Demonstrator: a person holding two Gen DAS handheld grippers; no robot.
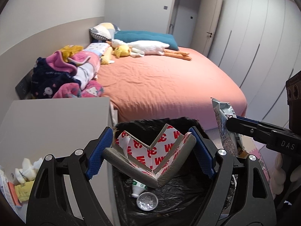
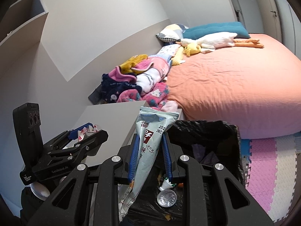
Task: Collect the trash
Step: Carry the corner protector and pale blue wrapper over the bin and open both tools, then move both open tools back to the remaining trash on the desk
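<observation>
The left gripper (image 1: 150, 146) is spread fairly wide, its blue pads pressing the two ends of a grey foam corner guard (image 1: 150, 162) whose white backing reads "3M" in red. Directly below it gapes the black-lined trash bin (image 1: 188, 197), with a foil cup (image 1: 147, 203) at the bottom. To its right, the right gripper (image 2: 149, 155), nearly closed, pinches a pale snack wrapper (image 2: 148, 150) upright above the bin; "202" and "26C" are legible.
</observation>
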